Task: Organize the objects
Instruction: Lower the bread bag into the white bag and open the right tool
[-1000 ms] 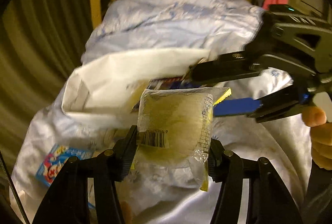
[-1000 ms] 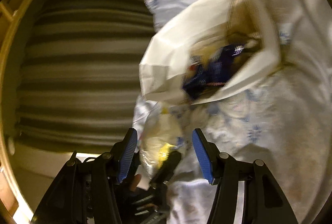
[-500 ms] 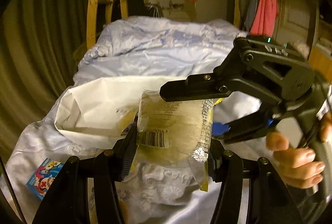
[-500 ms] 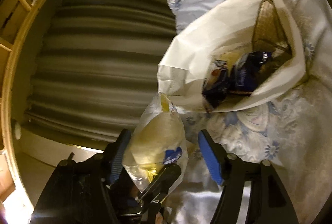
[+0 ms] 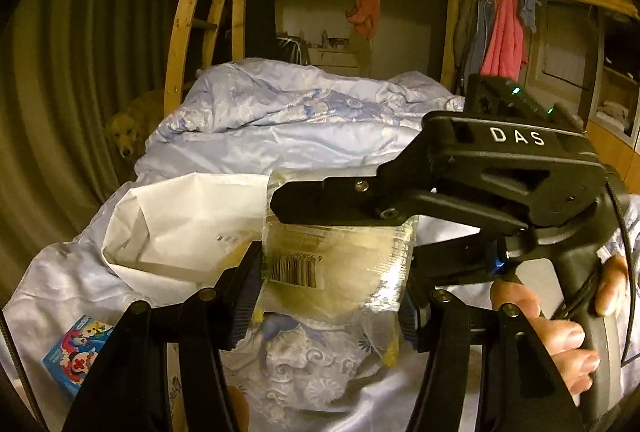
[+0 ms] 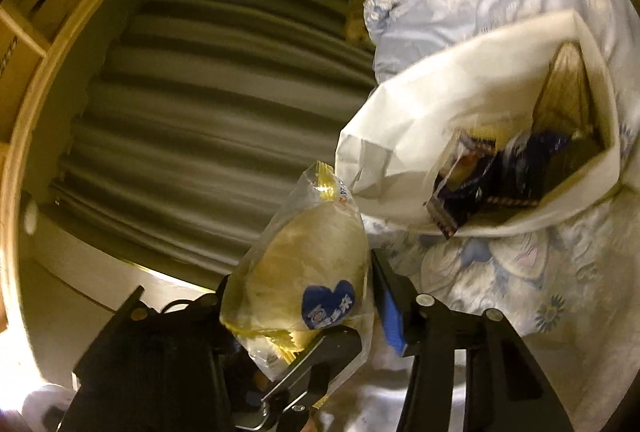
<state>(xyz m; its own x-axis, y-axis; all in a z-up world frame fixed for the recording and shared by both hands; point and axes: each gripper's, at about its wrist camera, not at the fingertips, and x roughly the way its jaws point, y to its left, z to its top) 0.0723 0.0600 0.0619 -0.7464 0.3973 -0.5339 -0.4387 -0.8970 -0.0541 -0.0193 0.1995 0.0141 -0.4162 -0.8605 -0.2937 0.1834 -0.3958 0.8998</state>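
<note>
My left gripper (image 5: pixel 330 292) is shut on a clear packet of yellow bread (image 5: pixel 336 268) and holds it above the bed, just in front of a white paper bag (image 5: pixel 180 228). My right gripper (image 6: pixel 304 296) is open, with its jaws either side of the same packet (image 6: pixel 308 272); I cannot tell if the pads touch it. Its black body (image 5: pixel 500 183) crosses the left wrist view from the right. The bag (image 6: pixel 440 111) lies open on its side and holds dark blue snack packets (image 6: pixel 500 175).
A small colourful carton (image 5: pixel 76 352) lies on the pale blue floral bedding (image 5: pixel 280 127) at the lower left. Wooden bunk posts (image 5: pixel 184 23) and a grey curtain (image 6: pixel 208 103) stand to the left. A dog (image 5: pixel 128 135) lies beside the bed. Clothes (image 5: pixel 504 31) hang at the back.
The left gripper has lifted the bread packet and pulled back from the bag. The right gripper has swung in around the packet, which now sits between its jaws.
</note>
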